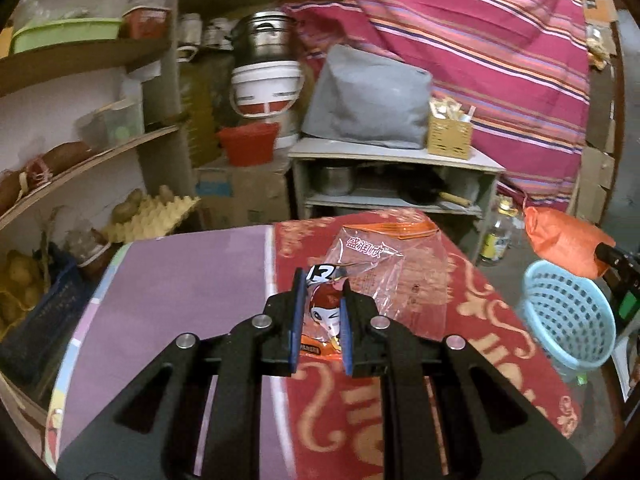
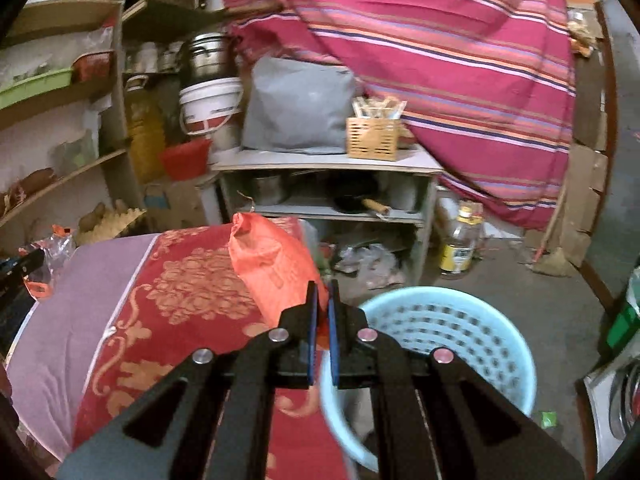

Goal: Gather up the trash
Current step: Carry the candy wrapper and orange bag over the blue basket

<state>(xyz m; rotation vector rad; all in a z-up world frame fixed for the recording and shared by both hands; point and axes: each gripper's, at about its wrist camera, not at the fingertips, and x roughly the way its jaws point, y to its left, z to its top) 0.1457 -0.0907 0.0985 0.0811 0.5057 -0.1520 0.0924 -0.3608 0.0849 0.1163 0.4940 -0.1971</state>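
Note:
My left gripper (image 1: pixel 322 292) is shut on a snack wrapper (image 1: pixel 326 312) printed with a red cartoon face, just above the red patterned table cover (image 1: pixel 472 320). A clear plastic bag (image 1: pixel 384 272) with orange print lies right behind it. My right gripper (image 2: pixel 323 304) is shut on the corner of an orange bag (image 2: pixel 272 264) and holds it in the air beside the table. The light blue perforated basket (image 2: pixel 448 344) stands on the floor directly below and right of that gripper; it also shows in the left wrist view (image 1: pixel 568 320), with the orange bag (image 1: pixel 560 240) above it.
A low grey shelf (image 2: pixel 328 164) with pots, a grey bag and a wooden box stands behind the table. Wooden shelves (image 1: pixel 80 152) with food line the left. A striped red cloth (image 2: pixel 440 60) hangs at the back. A bottle (image 2: pixel 460 244) stands on the floor.

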